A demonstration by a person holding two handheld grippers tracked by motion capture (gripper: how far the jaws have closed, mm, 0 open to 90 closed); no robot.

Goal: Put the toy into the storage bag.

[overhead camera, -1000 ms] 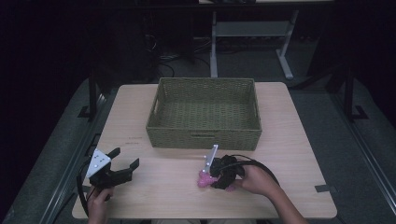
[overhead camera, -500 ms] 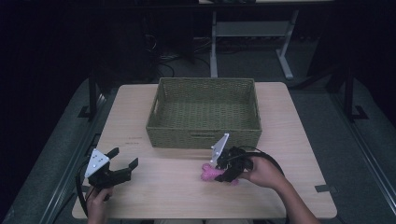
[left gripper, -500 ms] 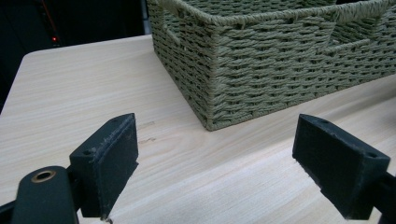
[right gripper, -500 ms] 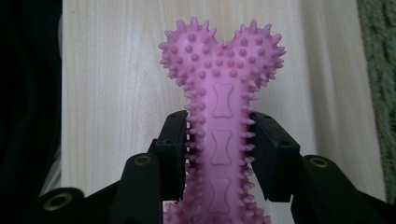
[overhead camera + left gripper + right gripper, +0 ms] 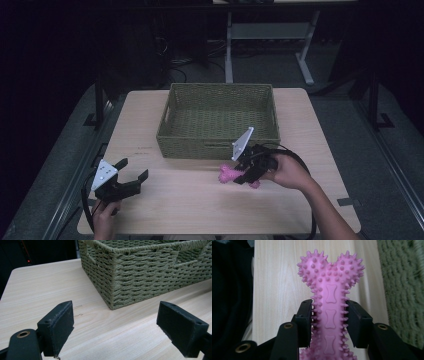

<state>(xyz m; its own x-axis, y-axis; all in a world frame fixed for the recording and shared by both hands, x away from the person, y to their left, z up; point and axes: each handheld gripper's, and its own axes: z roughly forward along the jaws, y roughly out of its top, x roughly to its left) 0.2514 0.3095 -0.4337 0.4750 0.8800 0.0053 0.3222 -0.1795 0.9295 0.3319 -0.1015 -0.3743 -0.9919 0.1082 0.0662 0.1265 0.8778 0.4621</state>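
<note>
while left tongs (image 5: 134,171) gape, right tongs (image 5: 329,320) clamp pink bone toy (image 5: 330,297).

the right gripper (image 5: 244,175) is covering the middle of the pink spiky bone toy (image 5: 226,174) in the high view, just in front of the wicker basket (image 5: 170,137). in the right gripper view the bottom edge is cutting off the toy's lower end, and in the left gripper view the frame is cutting off the basket's far side.

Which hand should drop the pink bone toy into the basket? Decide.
Right. The right gripper is already clamped on the pink bone toy, beside the basket; the left gripper stands open, farther off.
</note>
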